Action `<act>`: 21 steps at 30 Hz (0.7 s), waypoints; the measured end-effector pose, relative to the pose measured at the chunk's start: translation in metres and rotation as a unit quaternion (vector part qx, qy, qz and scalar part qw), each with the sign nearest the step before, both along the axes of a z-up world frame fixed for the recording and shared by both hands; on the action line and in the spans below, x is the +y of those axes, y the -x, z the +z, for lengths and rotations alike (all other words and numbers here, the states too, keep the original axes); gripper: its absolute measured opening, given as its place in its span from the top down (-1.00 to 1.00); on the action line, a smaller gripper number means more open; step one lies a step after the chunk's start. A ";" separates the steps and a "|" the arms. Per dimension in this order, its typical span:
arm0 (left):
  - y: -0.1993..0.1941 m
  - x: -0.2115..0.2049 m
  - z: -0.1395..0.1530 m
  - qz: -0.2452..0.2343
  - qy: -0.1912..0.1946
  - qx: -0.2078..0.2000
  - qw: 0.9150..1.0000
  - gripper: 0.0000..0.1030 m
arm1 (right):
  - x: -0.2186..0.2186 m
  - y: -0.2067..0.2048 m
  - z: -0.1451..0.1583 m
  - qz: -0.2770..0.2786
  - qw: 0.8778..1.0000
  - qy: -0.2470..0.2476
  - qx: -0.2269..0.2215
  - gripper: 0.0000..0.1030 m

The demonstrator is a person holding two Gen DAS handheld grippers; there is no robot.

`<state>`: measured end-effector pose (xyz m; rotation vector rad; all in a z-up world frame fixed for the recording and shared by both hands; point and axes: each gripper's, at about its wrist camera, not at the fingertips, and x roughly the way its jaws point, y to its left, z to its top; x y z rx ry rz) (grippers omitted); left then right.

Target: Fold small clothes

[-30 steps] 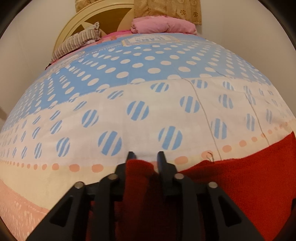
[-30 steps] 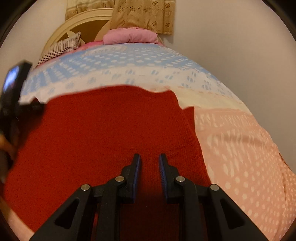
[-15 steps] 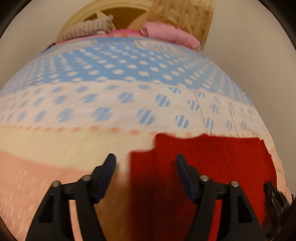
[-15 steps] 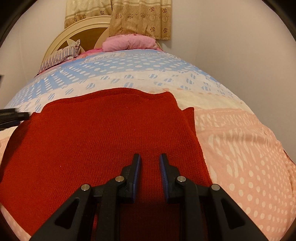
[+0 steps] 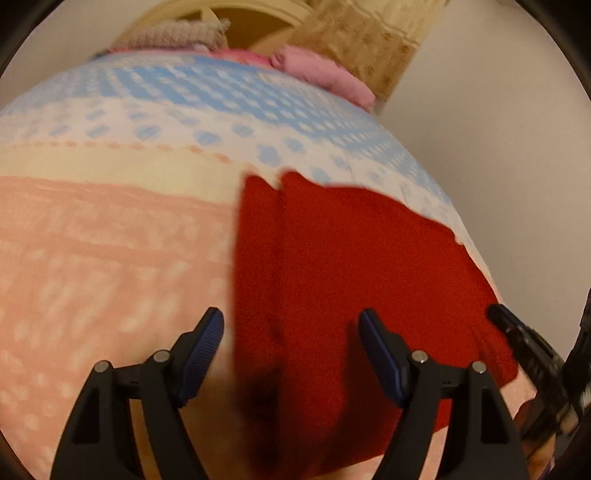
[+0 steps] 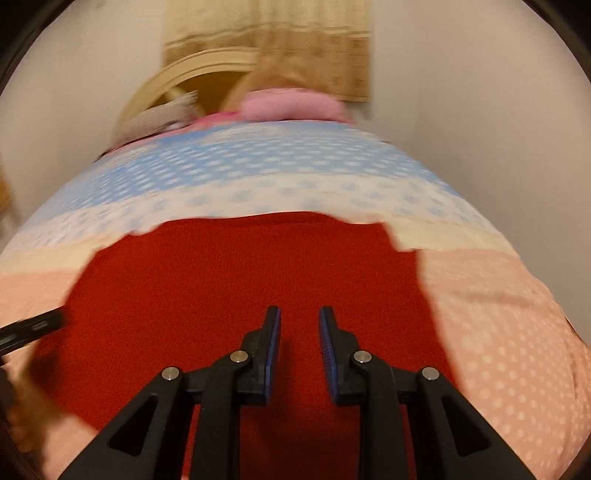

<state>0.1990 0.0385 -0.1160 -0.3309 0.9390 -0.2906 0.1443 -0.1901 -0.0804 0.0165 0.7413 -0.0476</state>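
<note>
A red knitted garment (image 5: pixel 351 277) lies flat on the bedspread (image 5: pixel 110 240). In the left wrist view my left gripper (image 5: pixel 291 332) is wide open and empty above the garment's left part. In the right wrist view the garment (image 6: pixel 240 277) fills the middle, and my right gripper (image 6: pixel 299 328) hovers over it with a narrow gap between the fingers, holding nothing. The other gripper's tip shows at the right edge of the left wrist view (image 5: pixel 517 332) and at the left edge of the right wrist view (image 6: pixel 33 325).
The bedspread has pink, cream, white and blue dotted bands (image 6: pixel 258 166). A pink pillow (image 6: pixel 291 107), a striped pillow (image 5: pixel 173 35) and a cream headboard (image 6: pixel 192 70) are at the far end. A wall (image 5: pixel 498 166) runs along the bed's right side.
My left gripper let go of the red garment, opened wide and pulled back toward the near left. The garment dropped flat. My right gripper stayed slightly open over it and shifted a little.
</note>
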 end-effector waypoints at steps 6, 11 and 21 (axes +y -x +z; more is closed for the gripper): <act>0.003 -0.006 -0.001 0.005 -0.001 -0.021 1.000 -0.51 | 0.045 0.003 -0.019 0.051 0.997 -0.046 0.038 0.66; 0.004 0.000 0.001 0.004 0.033 -0.037 0.999 -0.06 | 0.050 0.008 -0.039 0.050 0.997 -0.050 0.043 0.66; 0.019 -0.030 0.039 -0.031 0.016 -0.108 0.994 0.40 | 0.048 0.011 -0.045 0.049 0.995 -0.077 0.033 0.66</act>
